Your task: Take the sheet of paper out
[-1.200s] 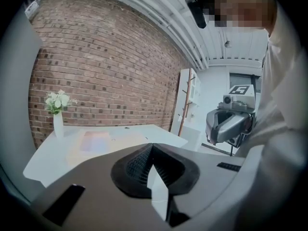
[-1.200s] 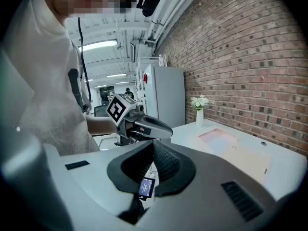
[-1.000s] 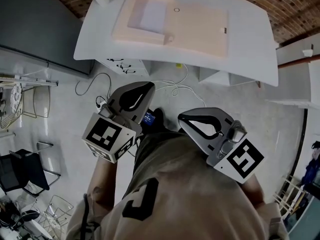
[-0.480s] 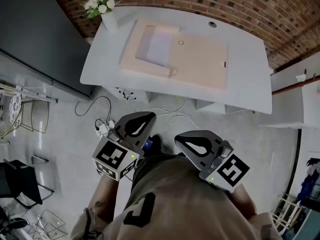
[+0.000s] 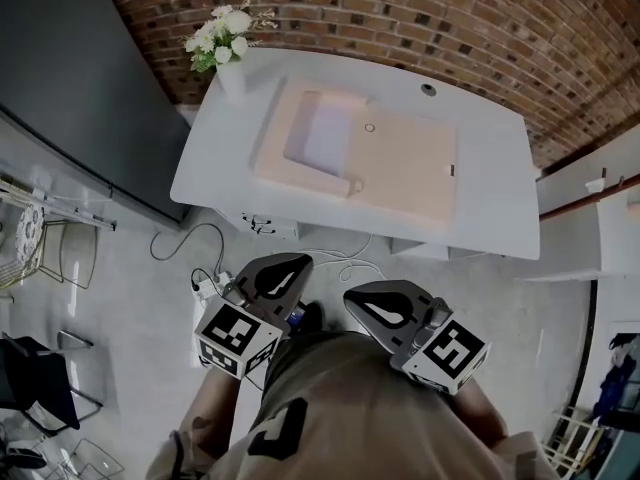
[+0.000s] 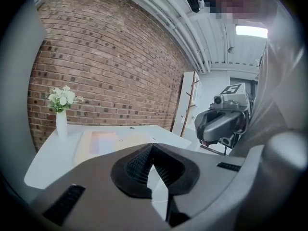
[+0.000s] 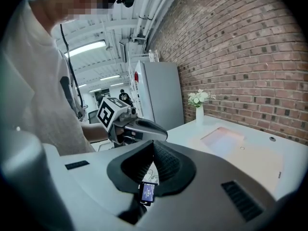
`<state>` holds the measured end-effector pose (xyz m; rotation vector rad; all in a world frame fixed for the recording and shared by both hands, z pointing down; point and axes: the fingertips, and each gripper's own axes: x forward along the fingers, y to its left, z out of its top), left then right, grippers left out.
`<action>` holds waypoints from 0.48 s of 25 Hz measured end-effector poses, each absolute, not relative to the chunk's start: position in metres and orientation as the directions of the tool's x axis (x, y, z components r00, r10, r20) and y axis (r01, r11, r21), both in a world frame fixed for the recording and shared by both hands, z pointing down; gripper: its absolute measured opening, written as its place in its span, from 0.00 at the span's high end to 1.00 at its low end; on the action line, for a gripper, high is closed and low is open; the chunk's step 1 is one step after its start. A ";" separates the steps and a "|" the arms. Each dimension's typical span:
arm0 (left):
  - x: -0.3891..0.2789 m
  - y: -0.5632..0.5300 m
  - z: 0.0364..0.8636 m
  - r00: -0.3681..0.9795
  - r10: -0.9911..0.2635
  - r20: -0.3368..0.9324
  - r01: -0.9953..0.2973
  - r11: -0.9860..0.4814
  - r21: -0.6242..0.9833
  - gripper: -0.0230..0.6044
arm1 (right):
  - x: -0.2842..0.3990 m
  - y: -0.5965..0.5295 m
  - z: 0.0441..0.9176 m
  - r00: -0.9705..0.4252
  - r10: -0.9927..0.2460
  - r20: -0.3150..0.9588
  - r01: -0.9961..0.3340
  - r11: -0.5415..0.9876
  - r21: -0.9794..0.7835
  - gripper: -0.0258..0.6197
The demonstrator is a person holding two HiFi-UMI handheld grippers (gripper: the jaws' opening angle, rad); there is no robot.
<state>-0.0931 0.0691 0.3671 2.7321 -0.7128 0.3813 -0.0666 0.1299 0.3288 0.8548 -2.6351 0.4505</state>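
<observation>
Head view overhead, gripper views toward table

Reads as a lab or test studio in a converted industrial unit. Bare brick wall behind a white table. Exposed pipes and strip lights run under an unfinished white ceiling. Loose cables and a power strip lie on the pale floor. Tall grey cabinet by the brick; wire-frame chairs off to one side. One homely touch: a vase of white flowers on the table corner.
</observation>
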 end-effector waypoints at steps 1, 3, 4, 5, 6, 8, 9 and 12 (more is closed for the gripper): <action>-0.096 0.066 0.367 0.842 -0.432 0.323 -0.509 -0.834 0.214 0.94 | -0.069 0.127 0.329 -0.764 -0.503 0.405 -0.609 0.769 -0.194 0.92; -0.101 0.062 0.367 0.845 -0.428 0.320 -0.505 -0.836 0.216 0.94 | -0.073 0.121 0.330 -0.761 -0.500 0.414 -0.611 0.767 -0.196 0.92; -0.103 0.060 0.368 0.847 -0.426 0.318 -0.502 -0.837 0.217 0.94 | -0.075 0.119 0.333 -0.758 -0.497 0.422 -0.611 0.767 -0.194 0.92; -0.106 0.058 0.369 0.848 -0.424 0.318 -0.501 -0.837 0.219 0.94 | -0.076 0.118 0.335 -0.755 -0.493 0.433 -0.611 0.768 -0.192 0.92; -0.109 0.056 0.370 0.847 -0.424 0.320 -0.502 -0.836 0.221 0.94 | -0.077 0.117 0.338 -0.752 -0.489 0.442 -0.611 0.768 -0.190 0.92; -0.113 0.053 0.373 0.845 -0.423 0.328 -0.505 -0.832 0.228 0.94 | -0.080 0.117 0.340 -0.747 -0.486 0.454 -0.615 0.764 -0.194 0.92; -0.115 0.052 0.375 0.844 -0.422 0.332 -0.507 -0.831 0.231 0.94 | -0.081 0.116 0.341 -0.744 -0.488 0.456 -0.619 0.761 -0.195 0.92; -0.116 0.050 0.376 0.844 -0.420 0.334 -0.507 -0.828 0.239 0.94 | -0.081 0.112 0.342 -0.742 -0.491 0.455 -0.622 0.757 -0.198 0.92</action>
